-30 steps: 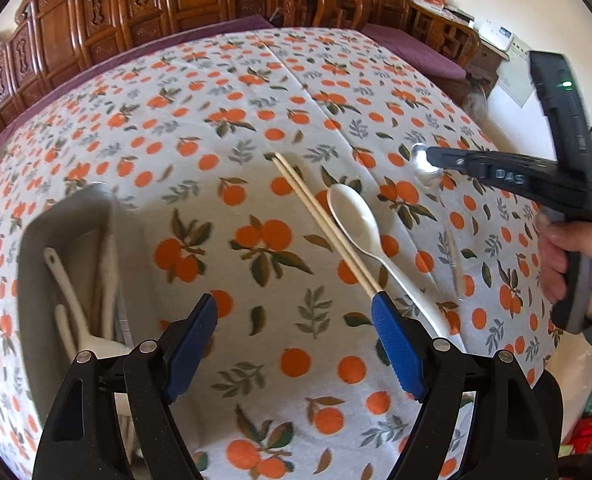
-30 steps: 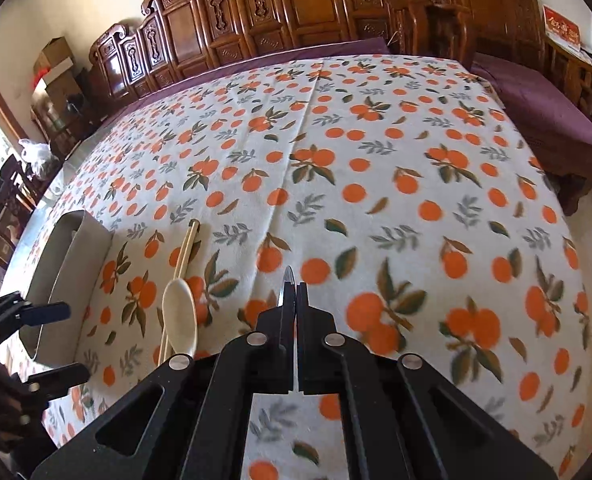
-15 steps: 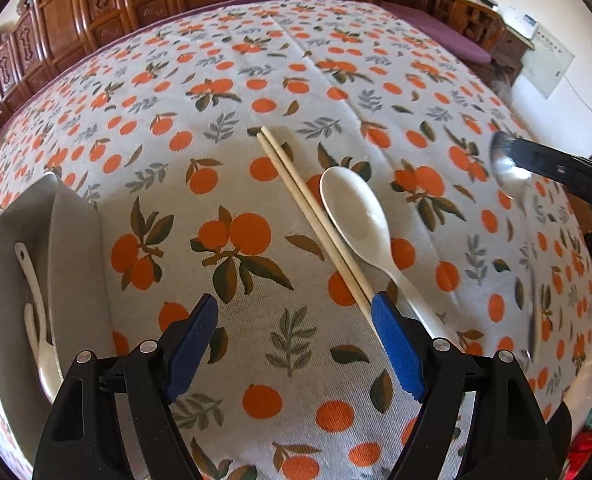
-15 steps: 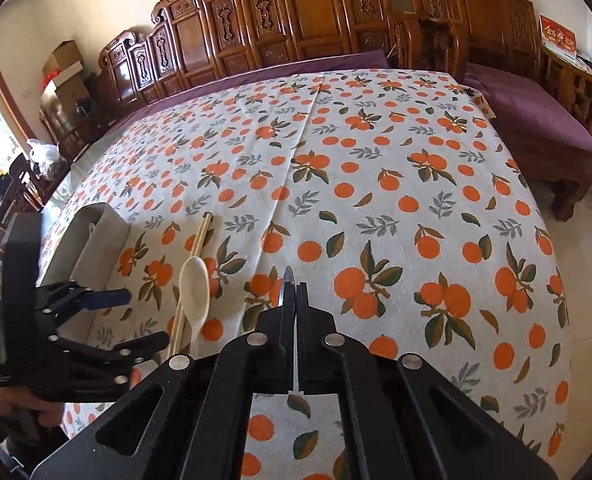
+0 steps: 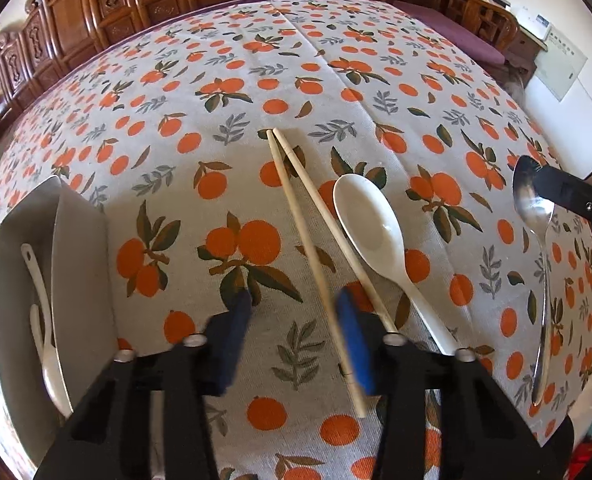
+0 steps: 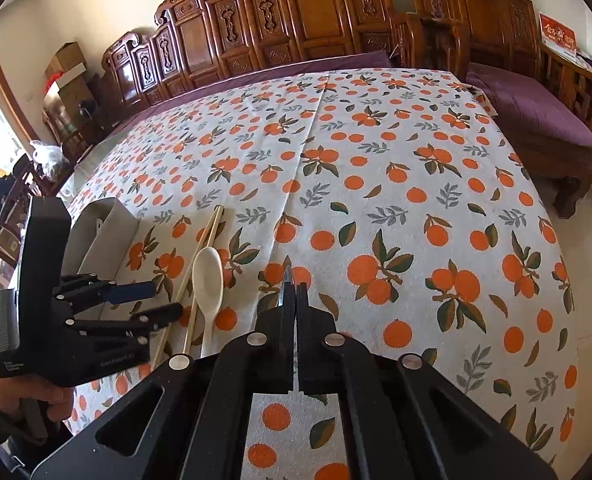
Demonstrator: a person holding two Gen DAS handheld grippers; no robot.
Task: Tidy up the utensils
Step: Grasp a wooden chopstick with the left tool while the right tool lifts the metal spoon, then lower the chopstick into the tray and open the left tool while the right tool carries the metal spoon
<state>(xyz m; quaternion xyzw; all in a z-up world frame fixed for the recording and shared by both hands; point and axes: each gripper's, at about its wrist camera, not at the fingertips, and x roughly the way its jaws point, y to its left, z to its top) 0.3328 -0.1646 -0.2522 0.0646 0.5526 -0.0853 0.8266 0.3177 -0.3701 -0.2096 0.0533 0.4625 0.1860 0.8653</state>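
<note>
Two wooden chopsticks (image 5: pixel 296 208) lie on the orange-print tablecloth, spreading apart at their near ends. My left gripper (image 5: pixel 293 332) points down over them and its jaws are closing. One chopstick lies between the blue pads (image 5: pixel 354 344), close to the right one, and the left pad stands clear of it. The other chopstick runs under the right finger. A white spoon (image 5: pixel 368 220) lies just right of the chopsticks. My right gripper (image 6: pixel 296 292) is shut on a metal spoon (image 5: pixel 532 200), held above the table's right side.
A grey tray (image 5: pixel 79 260) at the left holds white spoons (image 5: pixel 35 280). It also shows in the right wrist view as the tray (image 6: pixel 107 220), behind my left gripper (image 6: pixel 157 302). Carved wooden benches with purple cushions (image 6: pixel 528 108) surround the table. A hand (image 6: pixel 51 400) grips the left tool.
My left gripper has sunk toward the chopsticks and its jaws have narrowed. The chopsticks, parallel before, now splay at the near end. The metal spoon has drifted right in the left wrist view.
</note>
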